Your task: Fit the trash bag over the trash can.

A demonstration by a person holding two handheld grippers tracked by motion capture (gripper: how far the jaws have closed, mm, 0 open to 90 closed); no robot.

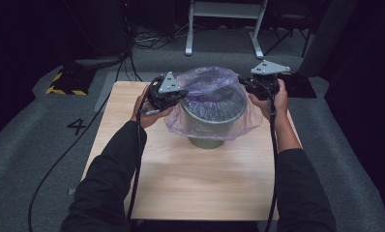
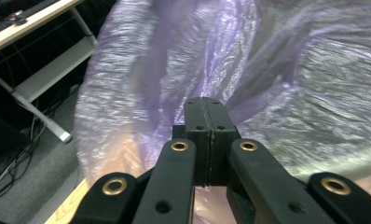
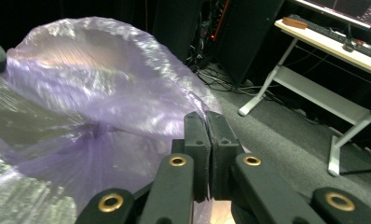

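While the purple bag [image 1: 207, 84] lay draped over the grey bin [image 1: 211, 126] at the far middle of the wooden table [image 1: 181, 183], both claws had hold of its film. Over on the left, the left gripper [image 1: 178, 94] had its jaws pressed together with no gap between the pads in the left gripper view, and the thin plastic [image 2: 141, 93] bunched right at their tips and billowed up beyond them (a pinch on the film, as far as the frames allowed). Across the bin, the right gripper [image 1: 246, 84] was likewise clamped, its pads [image 3: 207, 140] meeting flat in the right gripper view with a fold of the bag [image 3: 95, 93] gathered at them.

As for the hands: the left hand [image 1: 147, 108] sat at the bin's left side, wrist low near the tabletop, gripper angled in toward the rim. The right hand [image 1: 273, 104] stood at the opposite side, held a touch higher, its gripper pointing inward at the bag's edge. Both dark sleeves [image 1: 108, 183] ran up from the near edge, forearms spread wide, with the cables [image 1: 137, 159] trailing back along them. The bag's mouth ballooned loosely above the bin's rim between the two grippers, its skirt hanging down around the bin's wall.
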